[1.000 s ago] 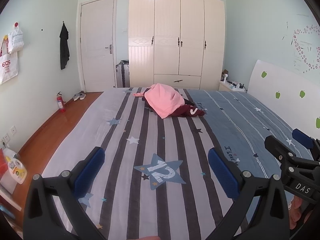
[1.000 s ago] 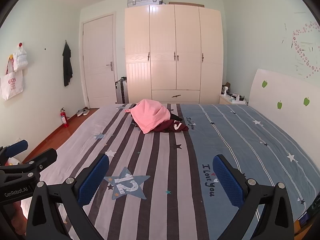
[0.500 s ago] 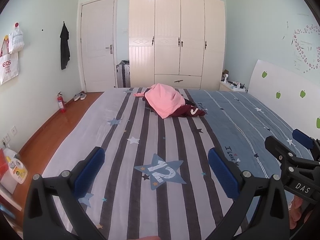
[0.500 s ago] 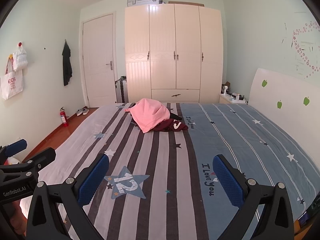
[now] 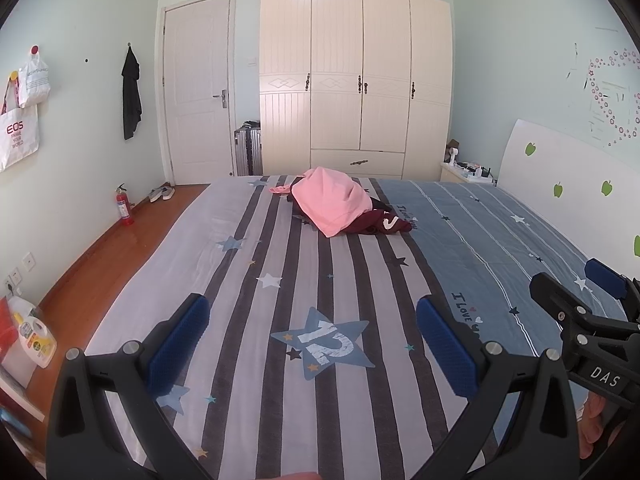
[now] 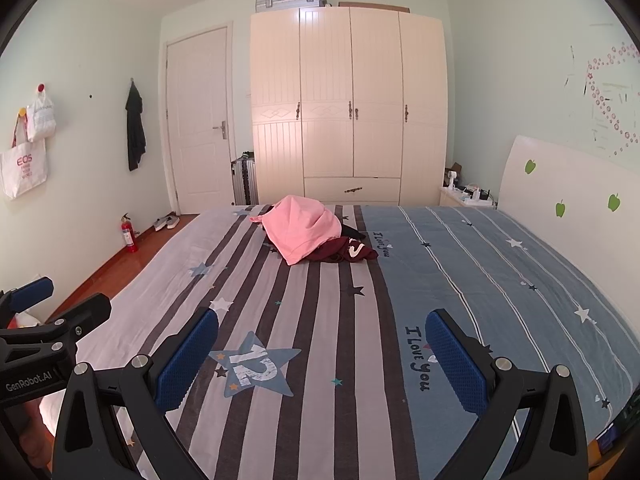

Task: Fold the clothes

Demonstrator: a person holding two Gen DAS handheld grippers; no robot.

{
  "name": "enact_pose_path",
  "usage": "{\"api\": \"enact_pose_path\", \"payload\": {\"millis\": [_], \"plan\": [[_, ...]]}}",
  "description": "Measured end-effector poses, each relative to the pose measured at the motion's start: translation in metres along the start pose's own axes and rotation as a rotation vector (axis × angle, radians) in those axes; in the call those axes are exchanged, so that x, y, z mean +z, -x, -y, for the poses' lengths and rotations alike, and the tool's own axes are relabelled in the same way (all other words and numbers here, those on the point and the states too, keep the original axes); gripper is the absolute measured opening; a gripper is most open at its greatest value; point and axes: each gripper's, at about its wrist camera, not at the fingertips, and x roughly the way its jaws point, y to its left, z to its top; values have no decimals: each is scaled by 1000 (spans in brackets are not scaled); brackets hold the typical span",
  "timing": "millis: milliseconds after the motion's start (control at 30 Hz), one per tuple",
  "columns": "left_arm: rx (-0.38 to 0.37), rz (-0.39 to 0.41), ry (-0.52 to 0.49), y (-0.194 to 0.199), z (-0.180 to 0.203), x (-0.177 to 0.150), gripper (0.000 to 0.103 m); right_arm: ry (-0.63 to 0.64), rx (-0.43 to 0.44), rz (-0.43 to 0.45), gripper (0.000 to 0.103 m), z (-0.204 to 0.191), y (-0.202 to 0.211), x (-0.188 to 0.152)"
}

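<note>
A pink garment (image 5: pixel 331 204) (image 6: pixel 300 230) lies crumpled on top of a dark red garment (image 5: pixel 378 222) (image 6: pixel 346 249) at the far end of the striped bed (image 5: pixel 280 380) (image 6: pixel 340 400). My left gripper (image 5: pixel 312 340) is open and empty, held above the near part of the bed, far from the clothes. My right gripper (image 6: pixel 320 354) is also open and empty, beside it to the right. Each gripper shows at the edge of the other's view: the right one (image 5: pixel 588 300), the left one (image 6: pixel 40 320).
A cream wardrobe (image 5: pixel 356 80) and a door (image 5: pixel 198 92) stand behind the bed. A white headboard (image 5: pixel 568 184) is on the right. A wooden floor with a fire extinguisher (image 5: pixel 125 205) and a detergent bottle (image 5: pixel 34 330) lies left.
</note>
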Motion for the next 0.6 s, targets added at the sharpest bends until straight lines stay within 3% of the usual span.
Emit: {"api": "enact_pose_path", "payload": {"millis": [600], "plan": [[0,-2,-3,0,7,2,102,-2,-3,-4,103,2,-1,-1]]}}
